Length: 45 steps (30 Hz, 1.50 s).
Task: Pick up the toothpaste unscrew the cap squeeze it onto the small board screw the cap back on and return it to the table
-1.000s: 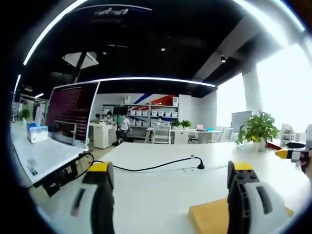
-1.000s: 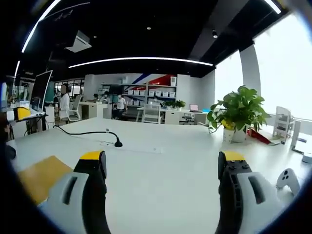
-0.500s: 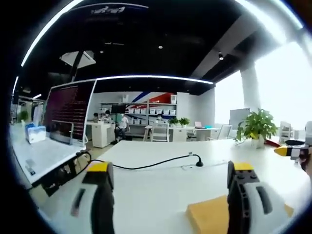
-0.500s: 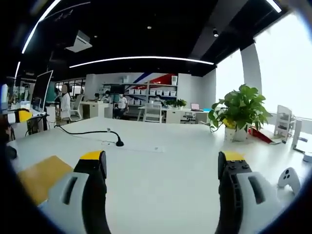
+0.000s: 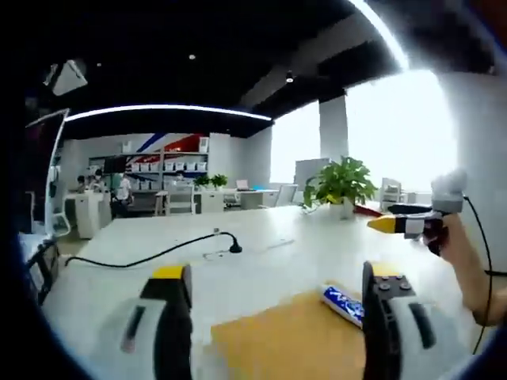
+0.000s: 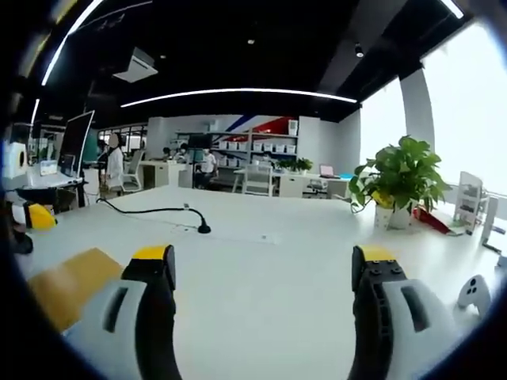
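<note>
A blue and white toothpaste tube lies on the right part of a tan small board on the white table. My left gripper is open, its jaws standing wide apart over the board's near edge, with the tube just inside the right jaw. My right gripper comes into the left gripper view from the right, held by a hand above the table. In the right gripper view, my right gripper is open over bare table, the board lies at lower left, and the left gripper's yellow tip shows beyond it.
A black cable ending in a small stand crosses the table behind the board. A potted plant stands at the far right edge, and a white game controller lies at near right. A monitor and a standing person are at left.
The left gripper view has swung to the right, so the toothpaste tube and more of the board now show between its jaws. The right gripper view barely shifted. Both grippers stay open.
</note>
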Motion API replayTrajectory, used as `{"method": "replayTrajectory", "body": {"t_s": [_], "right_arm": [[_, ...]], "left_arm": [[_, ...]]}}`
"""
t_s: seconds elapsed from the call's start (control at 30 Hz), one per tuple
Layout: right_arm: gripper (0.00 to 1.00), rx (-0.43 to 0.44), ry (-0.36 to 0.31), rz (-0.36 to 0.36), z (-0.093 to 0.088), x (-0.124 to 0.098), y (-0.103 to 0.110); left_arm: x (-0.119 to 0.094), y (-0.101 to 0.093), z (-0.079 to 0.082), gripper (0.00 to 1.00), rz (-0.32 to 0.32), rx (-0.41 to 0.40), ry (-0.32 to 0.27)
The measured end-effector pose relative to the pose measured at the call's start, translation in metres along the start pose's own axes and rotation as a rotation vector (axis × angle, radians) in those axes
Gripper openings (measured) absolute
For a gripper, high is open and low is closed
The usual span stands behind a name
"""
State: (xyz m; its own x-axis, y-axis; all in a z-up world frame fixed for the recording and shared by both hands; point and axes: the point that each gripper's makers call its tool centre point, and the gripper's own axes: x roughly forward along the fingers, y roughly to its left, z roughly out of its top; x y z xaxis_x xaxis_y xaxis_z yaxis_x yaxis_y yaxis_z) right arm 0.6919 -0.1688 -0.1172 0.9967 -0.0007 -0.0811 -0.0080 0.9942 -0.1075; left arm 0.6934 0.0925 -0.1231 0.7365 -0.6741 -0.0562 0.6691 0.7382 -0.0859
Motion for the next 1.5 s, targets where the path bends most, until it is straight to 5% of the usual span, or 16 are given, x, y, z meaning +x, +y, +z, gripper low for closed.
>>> {"method": "replayTrajectory", "body": {"t_s": [0.27,0.37,0.57,0.7,0.83,1.2,1.5], "right_arm": [[0.95,-0.01,0.034,0.053,-0.006,0.005,0.011],[0.95,0.015,-0.041,0.142,0.007,0.008,0.026],[0.95,0.027,-0.058,0.206,0.012,0.008,0.039],[0.94,0.024,-0.091,0.256,0.018,0.007,0.049],[0.84,0.012,-0.088,0.31,0.018,0.005,0.059],[0.86,0.018,0.007,0.339,-0.001,0.01,0.064],[0.77,0.128,0.072,0.59,-0.016,0.001,0.111]], "left_arm": [[0.009,-0.029,-0.017,0.84,-0.116,0.035,0.053],[0.011,-0.042,-0.02,0.79,-0.174,0.082,0.06],[0.01,-0.08,-0.036,0.79,-0.349,0.062,0.123],[0.01,-0.09,-0.041,0.8,-0.343,0.116,0.138],[0.006,-0.11,-0.062,0.85,-0.431,0.106,0.23],[0.005,-0.132,-0.085,0.94,-0.488,0.047,0.306],[0.005,-0.134,-0.092,0.95,-0.499,0.014,0.329]]}}
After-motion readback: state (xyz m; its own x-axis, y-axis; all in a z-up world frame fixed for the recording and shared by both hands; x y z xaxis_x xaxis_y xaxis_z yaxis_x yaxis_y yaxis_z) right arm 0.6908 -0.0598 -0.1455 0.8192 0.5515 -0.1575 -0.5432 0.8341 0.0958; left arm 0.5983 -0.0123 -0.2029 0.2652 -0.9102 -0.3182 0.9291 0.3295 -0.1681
